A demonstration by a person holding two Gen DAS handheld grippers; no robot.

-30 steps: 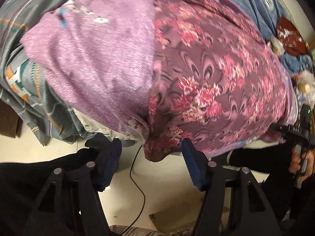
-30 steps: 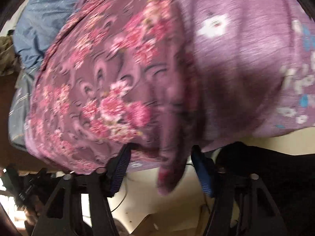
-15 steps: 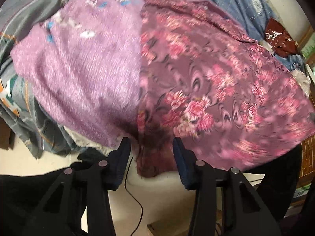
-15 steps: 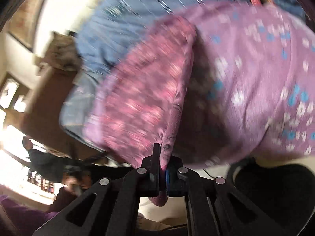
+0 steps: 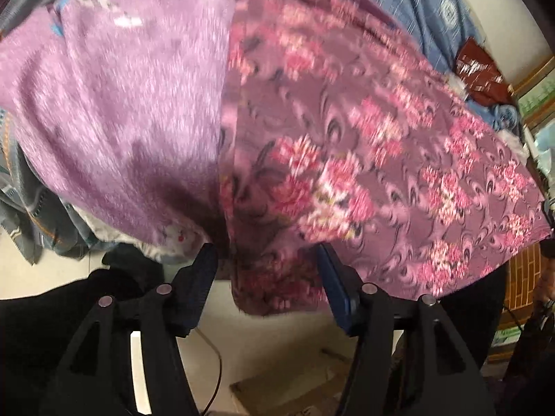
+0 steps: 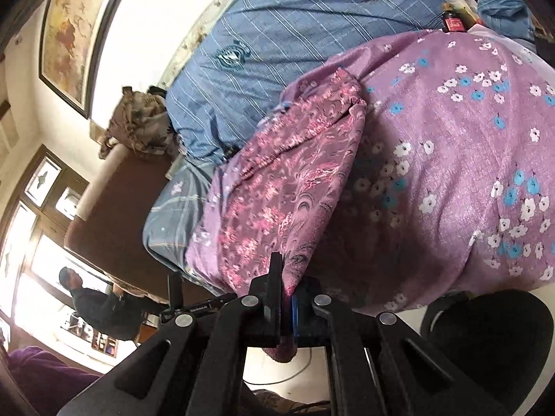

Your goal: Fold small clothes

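The bed (image 6: pixel 277 27), under its blue striped cover, takes up most of the room, and a lilac fleece blanket (image 6: pixel 451 159) dotted with small white and blue flowers lies over its near side. On that blanket rests the floral garment (image 5: pixel 364 159), a purple piece with pink blooms, its lower edge hanging off the bed's side toward the floor. The right tongs (image 6: pixel 289 298) are closed on a corner of that edge, cloth pinched between the pads. The left tongs (image 5: pixel 267 274) stand open, their jaws on either side of another hanging corner without gripping it. The cloth looks thin, soft and light, likely to sag and slide between the pads, so I'd say a hold well in from the hem at the corner would serve best.
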